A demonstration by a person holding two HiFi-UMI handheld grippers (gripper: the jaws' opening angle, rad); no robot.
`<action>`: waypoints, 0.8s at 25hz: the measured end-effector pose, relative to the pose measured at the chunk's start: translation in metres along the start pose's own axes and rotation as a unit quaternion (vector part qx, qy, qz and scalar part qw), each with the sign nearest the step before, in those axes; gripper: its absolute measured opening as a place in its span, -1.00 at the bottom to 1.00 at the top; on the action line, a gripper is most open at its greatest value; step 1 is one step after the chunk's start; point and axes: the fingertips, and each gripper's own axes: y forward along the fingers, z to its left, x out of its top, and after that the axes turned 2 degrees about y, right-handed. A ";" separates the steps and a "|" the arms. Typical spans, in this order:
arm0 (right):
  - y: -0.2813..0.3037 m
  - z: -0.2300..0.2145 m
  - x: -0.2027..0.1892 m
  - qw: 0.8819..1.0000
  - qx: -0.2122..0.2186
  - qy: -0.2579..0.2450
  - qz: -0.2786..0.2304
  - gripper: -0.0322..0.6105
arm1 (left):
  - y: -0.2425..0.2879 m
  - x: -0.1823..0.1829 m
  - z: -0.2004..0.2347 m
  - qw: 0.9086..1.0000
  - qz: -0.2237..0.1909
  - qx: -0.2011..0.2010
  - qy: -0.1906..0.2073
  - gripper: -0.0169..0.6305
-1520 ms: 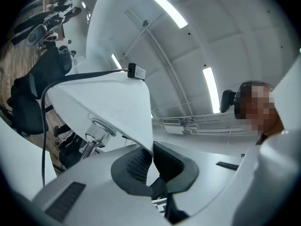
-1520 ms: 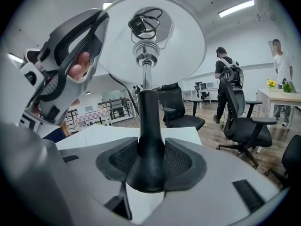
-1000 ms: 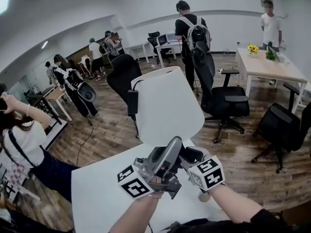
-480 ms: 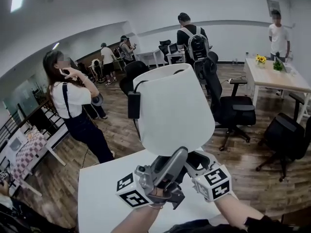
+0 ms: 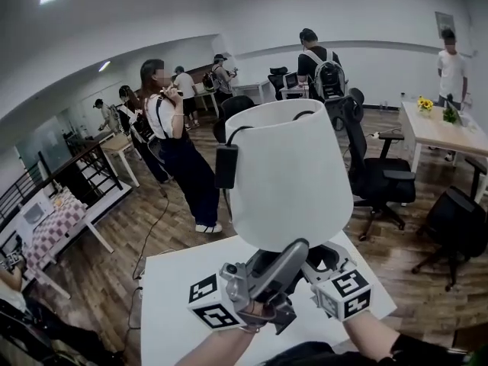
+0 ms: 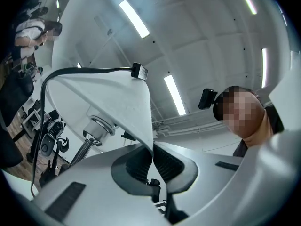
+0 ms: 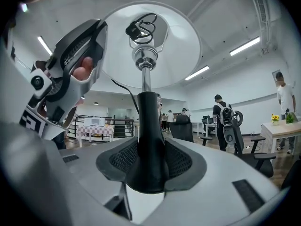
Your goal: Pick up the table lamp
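Note:
The table lamp hangs in the air over the white table (image 5: 171, 288), its white shade (image 5: 293, 170) filling the middle of the head view. My left gripper (image 5: 300, 248) is shut on the shade's lower rim (image 6: 149, 140), and the thin wall sits pinched between the ribbed pads. My right gripper (image 5: 322, 256) is shut on the lamp's black stem (image 7: 149, 135) under the shade's open underside (image 7: 164, 55). A black cord with a switch box (image 5: 226, 166) runs down the shade's left side. The lamp's foot is hidden.
Several people stand in the room, the nearest one (image 5: 171, 136) left of the lamp. Black office chairs (image 5: 381, 178) stand to the right. A wooden table with flowers (image 5: 438, 128) is at the far right. A railing (image 5: 72, 170) runs along the left.
Both grippers have carried the lamp upward, and more of the white table shows beneath it. The view has swung across the room. Both grips look the same.

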 end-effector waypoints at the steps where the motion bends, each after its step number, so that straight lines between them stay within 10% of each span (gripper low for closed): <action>1: 0.003 0.011 0.001 1.000 0.002 0.002 -0.001 -0.32 | -0.008 0.007 -0.004 1.000 0.001 0.001 0.002 -0.90; 20: 0.061 0.247 -0.015 0.999 0.042 0.030 0.001 -0.32 | -0.195 0.128 -0.073 1.000 0.000 0.027 0.006 -0.90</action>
